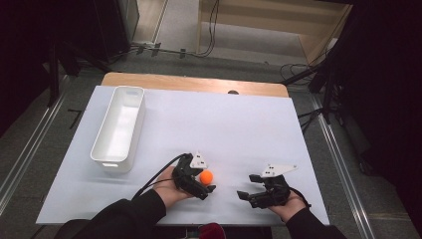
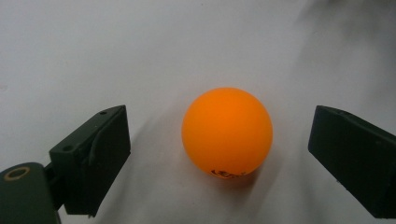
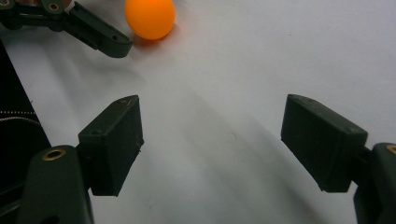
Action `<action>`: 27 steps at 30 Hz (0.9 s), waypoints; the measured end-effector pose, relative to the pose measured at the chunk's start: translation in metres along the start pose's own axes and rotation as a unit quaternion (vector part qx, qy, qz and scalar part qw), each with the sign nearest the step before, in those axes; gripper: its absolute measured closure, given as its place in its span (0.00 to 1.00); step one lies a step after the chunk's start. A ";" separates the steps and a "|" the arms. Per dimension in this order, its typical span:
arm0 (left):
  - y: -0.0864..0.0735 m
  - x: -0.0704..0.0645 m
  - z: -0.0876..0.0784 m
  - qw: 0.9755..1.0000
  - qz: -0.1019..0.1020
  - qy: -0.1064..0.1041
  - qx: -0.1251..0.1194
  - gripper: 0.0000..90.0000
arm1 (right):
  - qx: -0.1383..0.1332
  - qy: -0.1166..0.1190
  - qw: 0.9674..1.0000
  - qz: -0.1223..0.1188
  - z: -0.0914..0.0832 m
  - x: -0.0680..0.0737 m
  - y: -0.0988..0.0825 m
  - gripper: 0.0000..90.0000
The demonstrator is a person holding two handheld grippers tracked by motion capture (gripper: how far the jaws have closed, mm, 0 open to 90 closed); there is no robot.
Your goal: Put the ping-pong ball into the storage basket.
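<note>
Looking down from the high view, the bench (image 1: 239, 124) carries a white sheet, and an orange ball (image 1: 206, 177) lies on it near the person's edge. The left claw (image 1: 203, 180), held in the left hand (image 1: 169, 188), sits around the ball, its jaws on either side. The right claw (image 1: 246, 186), in the right hand (image 1: 286, 204), rests well apart to the right, pointing towards the ball. A long white bin (image 1: 119, 128) stands at the left side of the bench, away from both claws.

From the left gripper view, the orange ball (image 2: 227, 131) sits on the white surface between the two black jaws, with a clear gap to each pad (image 2: 95, 158); the claw is open and grips nothing.

From the right gripper view, the right claw (image 3: 212, 147) stands wide open over bare white surface, nothing between its jaws. Farther off, at the top left, the orange ball (image 3: 150, 17) lies just beside one jaw of the left claw.
</note>
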State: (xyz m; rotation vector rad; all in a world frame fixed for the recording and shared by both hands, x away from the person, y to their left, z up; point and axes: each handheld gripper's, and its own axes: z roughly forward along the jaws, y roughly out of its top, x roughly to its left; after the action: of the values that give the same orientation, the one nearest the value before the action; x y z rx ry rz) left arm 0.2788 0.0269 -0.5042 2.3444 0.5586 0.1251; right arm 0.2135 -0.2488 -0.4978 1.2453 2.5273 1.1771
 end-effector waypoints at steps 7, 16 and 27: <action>-0.001 0.000 0.000 1.000 0.004 -0.001 0.004 0.16 | 0.000 -0.001 1.000 0.004 -0.001 0.001 0.000 0.22; -0.001 -0.002 -0.004 1.000 0.017 0.001 -0.003 0.38 | 0.000 -0.001 1.000 0.004 -0.001 0.000 0.000 0.22; -0.001 -0.004 -0.005 1.000 0.029 0.003 0.001 0.55 | 0.000 -0.001 1.000 0.003 -0.001 0.000 0.000 0.22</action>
State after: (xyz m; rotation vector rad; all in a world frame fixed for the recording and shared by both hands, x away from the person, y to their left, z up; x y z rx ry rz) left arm 0.2740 0.0293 -0.5010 2.3644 0.4930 0.1578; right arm 0.2129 -0.2494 -0.4970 1.2553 2.5234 1.1765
